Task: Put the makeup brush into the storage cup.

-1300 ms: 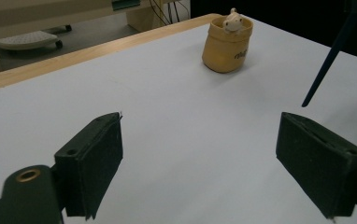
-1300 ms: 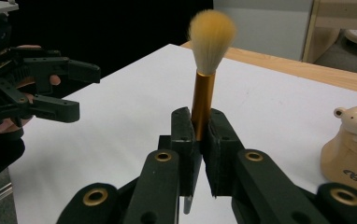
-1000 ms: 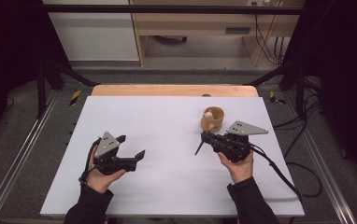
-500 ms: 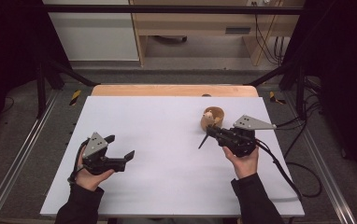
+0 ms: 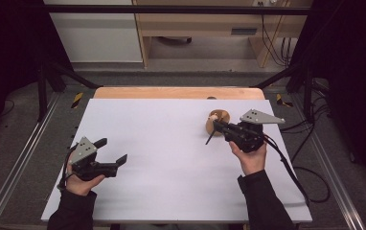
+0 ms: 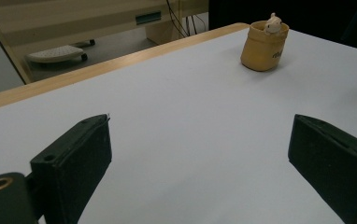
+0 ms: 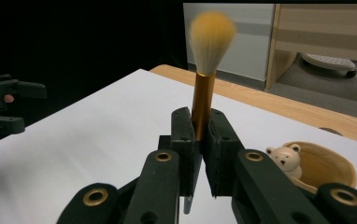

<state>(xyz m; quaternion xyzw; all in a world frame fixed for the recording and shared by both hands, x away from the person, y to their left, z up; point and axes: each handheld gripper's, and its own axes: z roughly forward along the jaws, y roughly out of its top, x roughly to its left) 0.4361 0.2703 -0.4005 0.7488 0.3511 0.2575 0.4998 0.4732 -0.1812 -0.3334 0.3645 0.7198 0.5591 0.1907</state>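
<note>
A small tan cup (image 5: pixel 221 115) with a toy bear (image 7: pixel 284 158) in it stands at the right back of the white table (image 5: pixel 171 182). My right gripper (image 5: pixel 221 126) hovers just in front of the cup, shut on a makeup brush (image 7: pixel 202 100) by its gold ferrule. The yellow bristles point up in the right gripper view, and the dark handle tip (image 5: pixel 210 139) sticks out toward the table's middle. My left gripper (image 5: pixel 112 150) is held open near the left front, nothing between its jaws. The cup (image 6: pixel 264 46) is far ahead of it.
A wooden strip (image 5: pixel 171 92) runs along the table's far edge. Beyond it are a cabinet (image 5: pixel 99 33) and a wooden bench (image 5: pixel 210 24). Metal rails (image 5: pixel 23 153) flank both sides of the table, and cables (image 5: pixel 296 167) trail off to the right.
My left gripper has drawn back to the left, staying open. The right gripper has moved slightly farther and right, closer to the cup, still holding the brush.
</note>
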